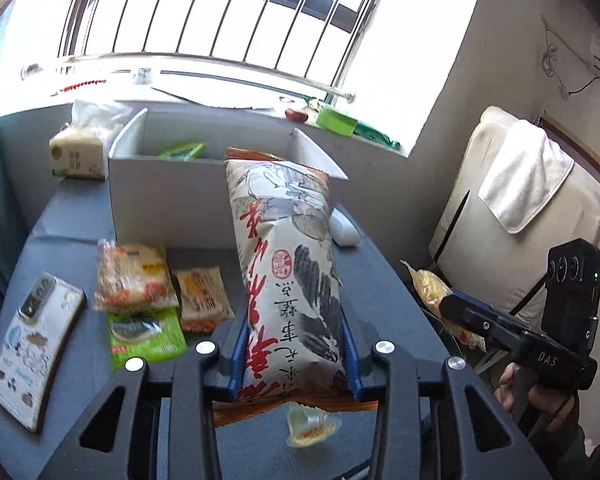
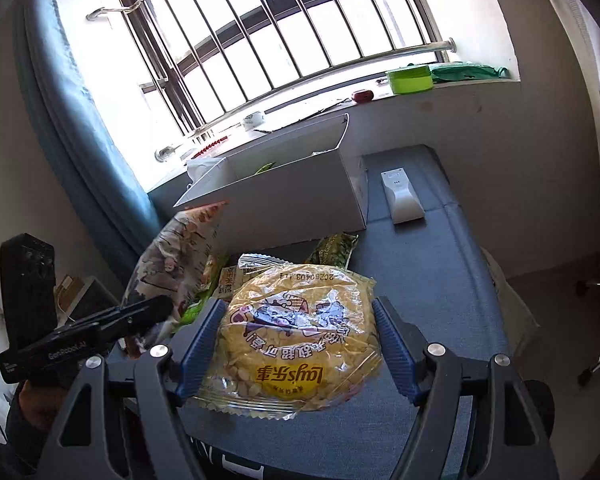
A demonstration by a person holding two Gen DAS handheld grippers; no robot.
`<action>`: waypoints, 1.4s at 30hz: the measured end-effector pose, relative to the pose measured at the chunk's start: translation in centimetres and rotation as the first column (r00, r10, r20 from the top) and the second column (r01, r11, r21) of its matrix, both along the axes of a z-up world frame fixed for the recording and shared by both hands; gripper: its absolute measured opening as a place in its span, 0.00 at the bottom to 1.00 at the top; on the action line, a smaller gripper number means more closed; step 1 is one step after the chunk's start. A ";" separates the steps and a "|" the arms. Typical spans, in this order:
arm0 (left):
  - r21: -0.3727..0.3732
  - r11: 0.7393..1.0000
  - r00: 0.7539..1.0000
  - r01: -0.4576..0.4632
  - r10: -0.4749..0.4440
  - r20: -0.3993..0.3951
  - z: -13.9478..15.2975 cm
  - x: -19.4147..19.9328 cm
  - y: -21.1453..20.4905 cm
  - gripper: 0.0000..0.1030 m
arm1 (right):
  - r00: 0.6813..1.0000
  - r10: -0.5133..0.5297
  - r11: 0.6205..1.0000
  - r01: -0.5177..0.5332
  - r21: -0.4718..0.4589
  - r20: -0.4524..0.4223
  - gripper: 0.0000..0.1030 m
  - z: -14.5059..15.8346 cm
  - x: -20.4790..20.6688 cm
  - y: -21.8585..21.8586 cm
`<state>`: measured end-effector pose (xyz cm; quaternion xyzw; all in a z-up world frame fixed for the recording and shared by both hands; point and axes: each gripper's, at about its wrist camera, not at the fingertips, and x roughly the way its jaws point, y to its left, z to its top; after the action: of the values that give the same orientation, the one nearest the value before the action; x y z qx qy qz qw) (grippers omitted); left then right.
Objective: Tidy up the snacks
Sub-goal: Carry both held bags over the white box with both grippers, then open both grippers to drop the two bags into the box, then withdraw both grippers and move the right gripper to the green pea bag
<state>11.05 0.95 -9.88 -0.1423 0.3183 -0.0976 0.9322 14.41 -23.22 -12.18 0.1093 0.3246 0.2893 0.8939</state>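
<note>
A long cream snack bag (image 1: 284, 240) with red characters is lifted off the table, tilted toward the open white box (image 1: 172, 200). My left gripper (image 1: 294, 340) is shut on its near end, blue pads pressing both sides. The right wrist view shows that bag (image 2: 172, 256) at the left, in front of the box (image 2: 300, 192). My right gripper (image 2: 298, 320) is shut on a round yellow Lay's chip bag (image 2: 296, 360), held above the table. The left wrist view has this gripper (image 1: 452, 304) beyond the table's right edge, with the chip bag (image 1: 428, 288).
On the blue-grey table (image 1: 380, 280) lie two orange-and-white packets (image 1: 130, 276), a green packet (image 1: 146, 332), a small jelly cup (image 1: 308, 424), a phone (image 1: 32, 352) and a white remote (image 2: 400, 196). A green packet (image 1: 182, 150) is inside the box. A tissue pack (image 1: 76, 156) stands behind it. A chair with a towel (image 1: 520, 200) is at the right.
</note>
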 end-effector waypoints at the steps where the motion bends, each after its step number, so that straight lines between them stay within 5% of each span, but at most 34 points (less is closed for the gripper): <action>1: 0.008 1.000 1.000 -0.018 0.017 0.020 0.8 0.7 0.6 0.41 | 1.000 -0.001 1.000 0.001 0.003 0.008 0.76 0.4 0.5 0.3; 7: -0.014 0.995 0.992 -0.103 0.104 0.071 4.2 7.5 5.6 0.41 | 0.997 0.019 1.000 -0.018 -0.016 0.075 0.76 3.5 6.7 4.0; 18: -0.023 0.988 0.988 -0.153 0.152 -0.037 4.2 18.6 11.5 0.43 | 0.997 0.002 0.999 0.002 -0.053 0.083 0.76 7.4 19.7 11.6; 19: -0.007 0.985 0.984 -0.171 0.171 -0.046 4.0 19.0 11.5 0.48 | 0.996 -0.007 0.998 0.013 -0.062 0.090 0.77 7.5 20.3 12.0; 21: -0.005 0.983 0.980 -0.182 0.181 -0.077 3.6 19.5 11.9 0.80 | 0.993 -0.035 0.995 0.045 -0.091 0.111 0.89 7.5 21.2 12.8; 22: -0.013 0.983 0.980 -0.184 0.182 -0.079 3.5 19.4 12.2 1.00 | 0.993 -0.038 0.993 0.050 -0.111 0.109 1.00 7.3 21.5 13.0; 31: 0.050 0.983 0.984 -0.177 0.177 -0.007 4.4 14.5 12.9 1.00 | 0.993 -0.050 0.995 0.058 -0.081 0.106 1.00 6.9 19.8 10.9; 42: 0.134 0.987 0.983 -0.084 0.061 0.172 5.8 2.1 8.0 1.00 | 0.988 0.005 1.000 -0.007 0.014 0.155 1.00 7.3 9.0 5.1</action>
<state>13.15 8.98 -4.05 -0.0792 0.2396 -0.0525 0.9662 23.44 -18.08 -4.86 0.0920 0.2523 0.3020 0.9147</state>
